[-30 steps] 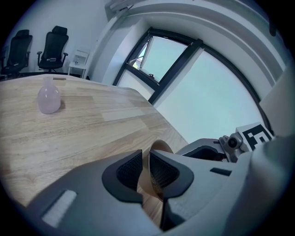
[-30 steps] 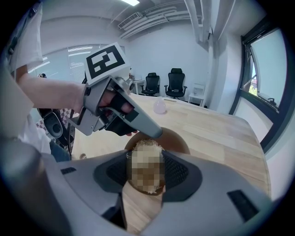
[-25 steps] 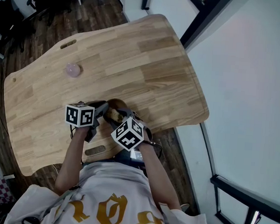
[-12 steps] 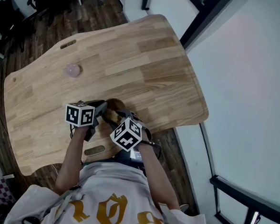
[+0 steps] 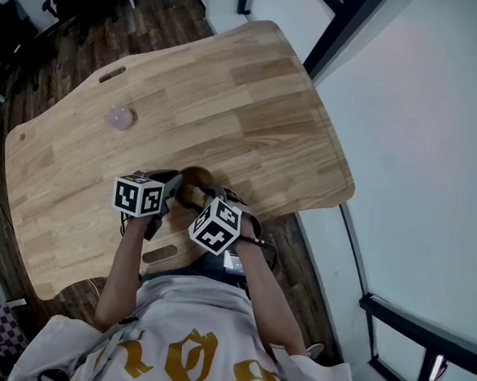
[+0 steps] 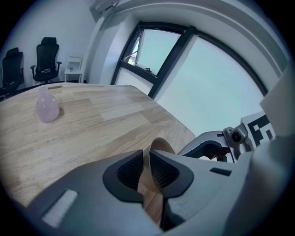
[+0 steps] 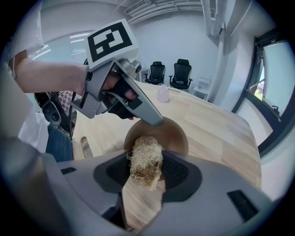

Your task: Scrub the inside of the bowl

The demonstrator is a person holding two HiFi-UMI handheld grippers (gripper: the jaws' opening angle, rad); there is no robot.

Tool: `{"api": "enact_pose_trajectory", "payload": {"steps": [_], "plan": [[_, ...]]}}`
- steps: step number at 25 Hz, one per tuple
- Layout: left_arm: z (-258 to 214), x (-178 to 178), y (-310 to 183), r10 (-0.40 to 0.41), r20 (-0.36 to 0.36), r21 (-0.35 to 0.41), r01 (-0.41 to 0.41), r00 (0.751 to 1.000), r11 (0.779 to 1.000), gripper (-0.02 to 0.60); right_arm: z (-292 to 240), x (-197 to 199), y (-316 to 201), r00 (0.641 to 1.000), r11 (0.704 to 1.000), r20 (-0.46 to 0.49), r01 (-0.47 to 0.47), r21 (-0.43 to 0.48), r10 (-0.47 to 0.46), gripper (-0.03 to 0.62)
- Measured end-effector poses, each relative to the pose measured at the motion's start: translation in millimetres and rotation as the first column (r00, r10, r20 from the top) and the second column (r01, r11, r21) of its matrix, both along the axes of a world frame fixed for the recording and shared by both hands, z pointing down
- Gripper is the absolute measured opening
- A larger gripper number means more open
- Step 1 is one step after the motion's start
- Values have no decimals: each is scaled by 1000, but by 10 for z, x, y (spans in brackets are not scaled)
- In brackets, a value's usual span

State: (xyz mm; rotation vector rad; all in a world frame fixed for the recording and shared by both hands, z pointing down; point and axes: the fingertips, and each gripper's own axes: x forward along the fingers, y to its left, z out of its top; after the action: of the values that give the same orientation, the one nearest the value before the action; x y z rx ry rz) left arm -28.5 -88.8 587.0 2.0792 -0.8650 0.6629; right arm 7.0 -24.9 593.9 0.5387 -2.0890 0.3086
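A brown wooden bowl [image 5: 195, 177] sits near the table's front edge. My left gripper [image 6: 146, 167] is shut on the bowl's thin rim [image 6: 160, 146], which stands between its two dark pads. In the right gripper view the left gripper [image 7: 123, 94] reaches in from the upper left onto the bowl [image 7: 173, 133]. My right gripper [image 7: 146, 168] is shut on a pale, fibrous loofah scrubber [image 7: 145, 159], whose tip sits at the bowl's near rim. From the head view both grippers' marker cubes, left [image 5: 138, 196] and right [image 5: 217, 226], hide most of the bowl.
A small pink translucent object [image 5: 119, 118] stands on the wooden table [image 5: 228, 103] at the far left, also seen in the left gripper view [image 6: 47, 107]. Office chairs [image 7: 177, 73] stand beyond the table. The table's right edge borders a window wall.
Barely anything: the right gripper's cube has turned a touch over the bowl, and the head view has shifted slightly. Both grips are as before.
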Motion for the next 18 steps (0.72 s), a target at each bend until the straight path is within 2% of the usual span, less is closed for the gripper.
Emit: {"api": "enact_pose_trajectory", "payload": {"steps": [12, 18], "plan": [[8, 31, 44, 6, 16, 6, -6, 1000, 1000, 43, 19, 96, -29, 996, 999, -84, 14, 40, -11, 183], [-42, 89, 47, 17, 20, 14, -18, 1000, 1000, 43, -21, 173, -90, 995, 998, -102, -9, 62, 15, 183]]}}
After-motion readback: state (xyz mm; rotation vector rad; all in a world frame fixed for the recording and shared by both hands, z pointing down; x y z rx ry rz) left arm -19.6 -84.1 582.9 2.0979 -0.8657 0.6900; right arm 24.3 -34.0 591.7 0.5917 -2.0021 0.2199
